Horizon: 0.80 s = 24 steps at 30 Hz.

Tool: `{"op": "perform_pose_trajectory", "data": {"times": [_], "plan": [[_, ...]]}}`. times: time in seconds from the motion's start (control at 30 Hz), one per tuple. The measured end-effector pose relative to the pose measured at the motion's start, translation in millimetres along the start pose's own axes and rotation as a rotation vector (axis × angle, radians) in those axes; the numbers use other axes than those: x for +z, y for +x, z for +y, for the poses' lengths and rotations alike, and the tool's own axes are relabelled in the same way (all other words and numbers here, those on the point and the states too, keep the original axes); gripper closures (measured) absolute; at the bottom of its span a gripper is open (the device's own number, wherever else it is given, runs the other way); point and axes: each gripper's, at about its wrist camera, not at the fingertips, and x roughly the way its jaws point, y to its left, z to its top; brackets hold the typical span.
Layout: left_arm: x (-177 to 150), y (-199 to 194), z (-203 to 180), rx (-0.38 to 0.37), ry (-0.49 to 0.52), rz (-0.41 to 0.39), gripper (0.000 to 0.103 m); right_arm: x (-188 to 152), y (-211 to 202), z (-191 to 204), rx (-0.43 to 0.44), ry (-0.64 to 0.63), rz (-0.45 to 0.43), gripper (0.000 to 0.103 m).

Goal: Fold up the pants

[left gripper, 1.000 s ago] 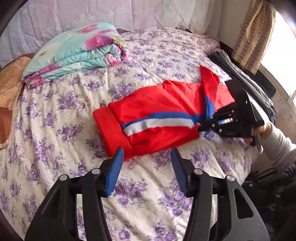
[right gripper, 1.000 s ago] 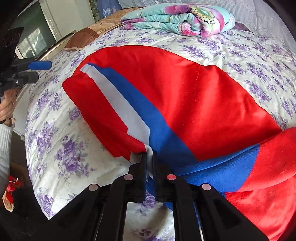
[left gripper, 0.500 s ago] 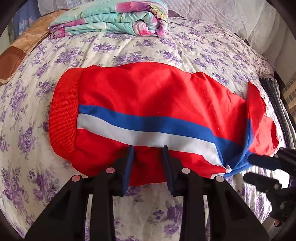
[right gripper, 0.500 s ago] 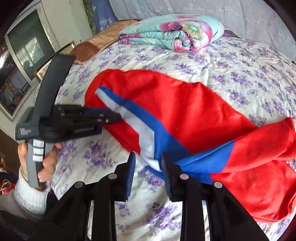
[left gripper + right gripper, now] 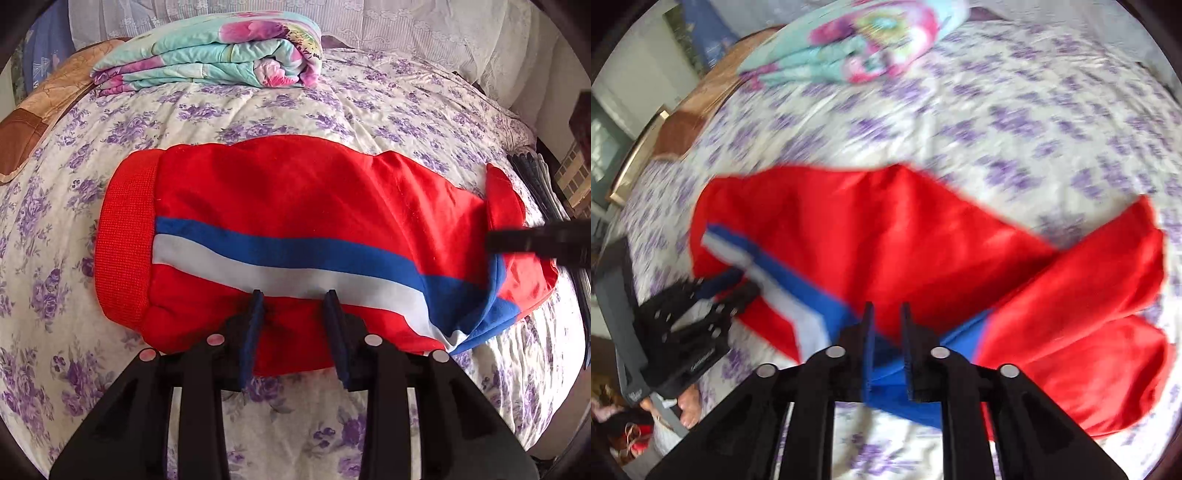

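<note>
**Open jaws over a half-folded pair: risk of a bad pinch**

Left gripper (image 5: 293, 295) sits at the near hem of the pants (image 5: 295, 206), fingers parted wide, nothing between them; tips over the red cloth just below the white stripe. Right gripper (image 5: 886, 308) is over the blue band at the folded end, fingers a little apart, cloth under them but not pinched as far as the blurred frame shows.

Pants lie flat across the middle of the bed (image 5: 332, 110), waistband (image 5: 125, 243) to the left in the left view, legs doubled back at the right with one loose flap standing up.

Likely trouble:
- Left jaws may close on the top layer only, since the layers sit stacked at the hem; the lower one would then drag and wrinkle.
- The loose flap at the right could flop out of line if that end is lifted unevenly.
- The sheet is soft and rumpled; fingers pressed low may catch it with the pants.

Beyond: purple-flowered sheet, a folded quilt (image 5: 210, 55) near the head, a tan pillow (image 5: 44, 110) at far left, pale curtain behind. Right view shows a window frame at left.
</note>
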Motion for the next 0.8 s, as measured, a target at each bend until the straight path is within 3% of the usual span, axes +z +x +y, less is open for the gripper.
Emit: {"op": "perform_pose_trajectory", "data": {"times": [0.03, 0.13, 0.2, 0.33, 0.53, 0.67, 0.8], "plan": [[-1.7, -0.3, -0.4, 0.001, 0.004, -0.016, 0.069, 14.2, -10.1, -23.0, -0.064, 0.057, -0.008, 0.052], [-4.7, -1.7, -0.6, 0.001, 0.003, -0.041, 0.069, 51.5, -22.8, -94.0, -0.287, 0.211, 0.008, 0.048], [-4.7, -2.2, 2.1, -0.014, -0.008, -0.046, 0.069, 68.5, -19.4, -136.7, -0.387, 0.292, 0.053, 0.048], [-5.8, -2.8, 5.1, -0.039, -0.014, -0.053, 0.069, 92.2, 2.5, -183.8, -0.43, 0.4, 0.14, 0.05], [-6.7, -2.9, 3.8, -0.037, -0.006, -0.058, 0.069, 120.6, 56.8, -199.4, -0.531, 0.44, 0.266, 0.05], [-7.3, -3.4, 5.9, -0.049, -0.011, -0.059, 0.069, 120.2, 89.1, -214.9, -0.568, 0.49, 0.368, 0.058], [-7.1, -3.1, 7.2, -0.06, -0.017, -0.058, 0.069, 116.6, 100.7, -221.5, -0.583, 0.5, 0.383, 0.06]]}}
